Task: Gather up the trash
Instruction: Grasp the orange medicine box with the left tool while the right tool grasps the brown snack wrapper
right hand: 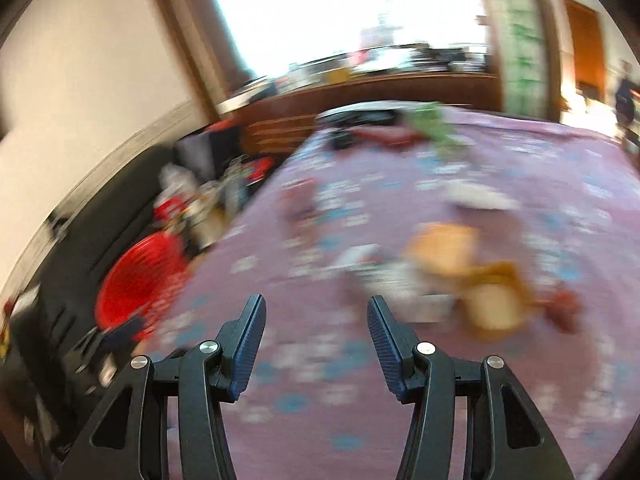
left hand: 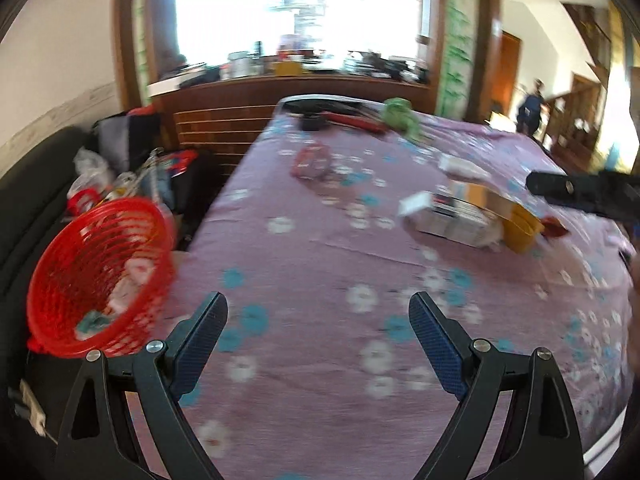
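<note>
Holding crumpled scraps, red basket (left hand: pixel 100 272) beside bed's left edge; both grippers (left hand: pixel 318 312) (right hand: pixel 316 316) gape empty; boxes (left hand: pixel 452 212) blurred.

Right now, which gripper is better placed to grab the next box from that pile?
Right, probably. The right gripper is open with the pile of boxes just beyond its fingertips. The left gripper, also open, sits nearer the red basket, farther from the pile.
</note>
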Action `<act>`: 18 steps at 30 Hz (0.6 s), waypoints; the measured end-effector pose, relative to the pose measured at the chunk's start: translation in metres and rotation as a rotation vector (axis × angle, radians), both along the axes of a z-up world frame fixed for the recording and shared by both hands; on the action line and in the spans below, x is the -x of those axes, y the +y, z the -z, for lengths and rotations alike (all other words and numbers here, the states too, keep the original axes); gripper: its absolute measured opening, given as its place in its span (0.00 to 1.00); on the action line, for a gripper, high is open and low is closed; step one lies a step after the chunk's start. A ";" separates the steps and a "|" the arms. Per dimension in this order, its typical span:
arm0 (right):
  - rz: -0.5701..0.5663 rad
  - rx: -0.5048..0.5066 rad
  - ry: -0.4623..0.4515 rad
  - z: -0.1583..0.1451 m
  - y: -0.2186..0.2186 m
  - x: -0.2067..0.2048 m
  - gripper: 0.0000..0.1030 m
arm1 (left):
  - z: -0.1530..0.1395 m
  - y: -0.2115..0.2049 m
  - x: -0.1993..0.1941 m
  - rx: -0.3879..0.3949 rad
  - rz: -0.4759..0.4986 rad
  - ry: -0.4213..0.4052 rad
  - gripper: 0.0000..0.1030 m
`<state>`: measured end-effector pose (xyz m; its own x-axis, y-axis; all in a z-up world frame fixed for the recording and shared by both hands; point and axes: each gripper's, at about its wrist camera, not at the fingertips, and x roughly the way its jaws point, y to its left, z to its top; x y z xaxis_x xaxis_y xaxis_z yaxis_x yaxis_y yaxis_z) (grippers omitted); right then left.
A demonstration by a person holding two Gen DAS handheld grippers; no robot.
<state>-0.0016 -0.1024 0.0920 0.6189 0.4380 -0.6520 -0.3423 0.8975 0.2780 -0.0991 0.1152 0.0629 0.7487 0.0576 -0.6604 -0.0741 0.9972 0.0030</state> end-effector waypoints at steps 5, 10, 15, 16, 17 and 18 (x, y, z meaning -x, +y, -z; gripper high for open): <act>0.289 -0.045 0.164 0.029 -0.104 -0.038 0.55 | -0.007 -0.036 -0.018 0.008 0.095 0.036 0.89; 0.382 -0.209 0.323 0.057 -0.151 -0.057 0.55 | -0.019 -0.062 -0.049 0.026 0.152 0.073 0.89; 0.390 -0.223 0.384 0.067 -0.150 -0.079 0.55 | -0.027 -0.076 -0.069 0.046 0.157 0.082 0.88; 0.391 -0.223 0.392 0.068 -0.149 -0.084 0.55 | -0.028 -0.078 -0.073 0.056 0.159 0.087 0.88; 0.380 -0.223 0.403 0.069 -0.146 -0.088 0.55 | -0.029 -0.079 -0.077 0.063 0.159 0.090 0.88; 0.372 -0.211 0.409 0.071 -0.143 -0.092 0.55 | -0.031 -0.081 -0.083 0.071 0.159 0.096 0.88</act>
<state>0.0904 -0.2452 0.0213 0.4730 0.3856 -0.7922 0.1575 0.8477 0.5066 -0.0159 0.0342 0.0936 0.6783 -0.1052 -0.7272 0.0815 0.9944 -0.0679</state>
